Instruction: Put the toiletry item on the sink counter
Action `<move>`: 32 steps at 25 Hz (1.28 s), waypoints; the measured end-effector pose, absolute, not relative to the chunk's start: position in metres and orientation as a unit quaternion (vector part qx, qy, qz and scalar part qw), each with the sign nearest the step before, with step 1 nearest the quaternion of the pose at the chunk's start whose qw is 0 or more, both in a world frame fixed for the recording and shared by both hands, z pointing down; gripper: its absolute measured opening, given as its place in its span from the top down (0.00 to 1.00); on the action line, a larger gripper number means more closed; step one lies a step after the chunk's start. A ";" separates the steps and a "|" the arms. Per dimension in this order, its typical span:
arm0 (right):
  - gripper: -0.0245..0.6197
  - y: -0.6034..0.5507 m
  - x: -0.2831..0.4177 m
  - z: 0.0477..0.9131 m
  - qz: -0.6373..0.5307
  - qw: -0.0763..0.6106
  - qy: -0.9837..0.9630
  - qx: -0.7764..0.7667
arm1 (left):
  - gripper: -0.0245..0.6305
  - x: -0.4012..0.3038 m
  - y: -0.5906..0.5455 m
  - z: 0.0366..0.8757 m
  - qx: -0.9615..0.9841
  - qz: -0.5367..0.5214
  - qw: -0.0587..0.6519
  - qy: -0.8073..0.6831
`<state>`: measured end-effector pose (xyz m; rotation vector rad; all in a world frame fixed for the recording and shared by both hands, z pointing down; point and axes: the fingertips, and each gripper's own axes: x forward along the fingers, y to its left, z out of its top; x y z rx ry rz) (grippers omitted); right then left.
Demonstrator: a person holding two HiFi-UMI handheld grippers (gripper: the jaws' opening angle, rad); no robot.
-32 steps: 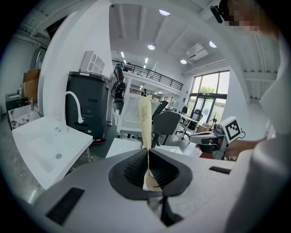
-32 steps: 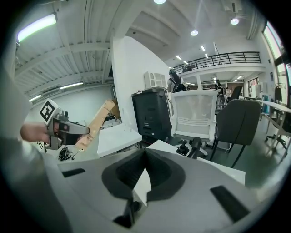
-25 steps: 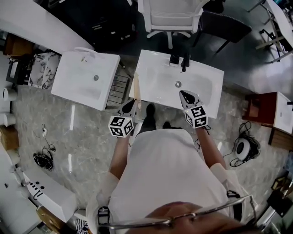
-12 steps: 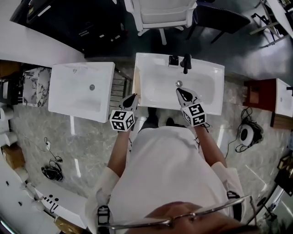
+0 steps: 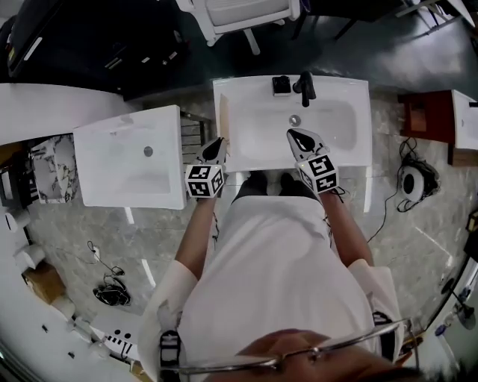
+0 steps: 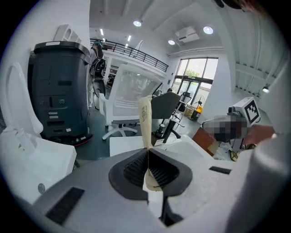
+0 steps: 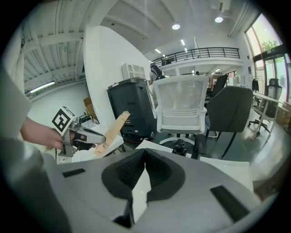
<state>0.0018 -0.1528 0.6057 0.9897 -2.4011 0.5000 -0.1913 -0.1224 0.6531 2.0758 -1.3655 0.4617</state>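
A slim tan toiletry pack (image 6: 145, 119) stands upright between the pads of my left gripper (image 6: 148, 152), which is shut on its lower end. In the head view the left gripper (image 5: 216, 147) hangs at the left front corner of the white sink counter (image 5: 351, 97), with the pack (image 5: 222, 128) lying along the counter's left edge. My right gripper (image 5: 294, 135) is over the front of the basin, near the drain (image 5: 295, 120). Its jaws (image 7: 144, 151) are shut with nothing between them. The right gripper view also catches the pack (image 7: 112, 131) in the left gripper (image 7: 86, 135).
A black faucet (image 5: 305, 86) and a small dark item (image 5: 281, 84) sit at the back of the counter. A second white sink (image 5: 131, 157) stands to the left, a white chair (image 5: 239, 15) behind and a red-brown cabinet (image 5: 429, 116) to the right. Cables (image 5: 112, 287) lie on the floor.
Both grippers have moved forward and lower toward the sink. The left one, still holding the pack, has come up to the counter's left front corner, and the right one sits over the basin.
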 end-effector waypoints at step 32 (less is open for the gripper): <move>0.95 -0.177 -0.012 0.660 0.246 0.284 -0.866 0.331 | 0.95 -0.202 -0.202 0.803 0.701 0.255 0.417 -0.519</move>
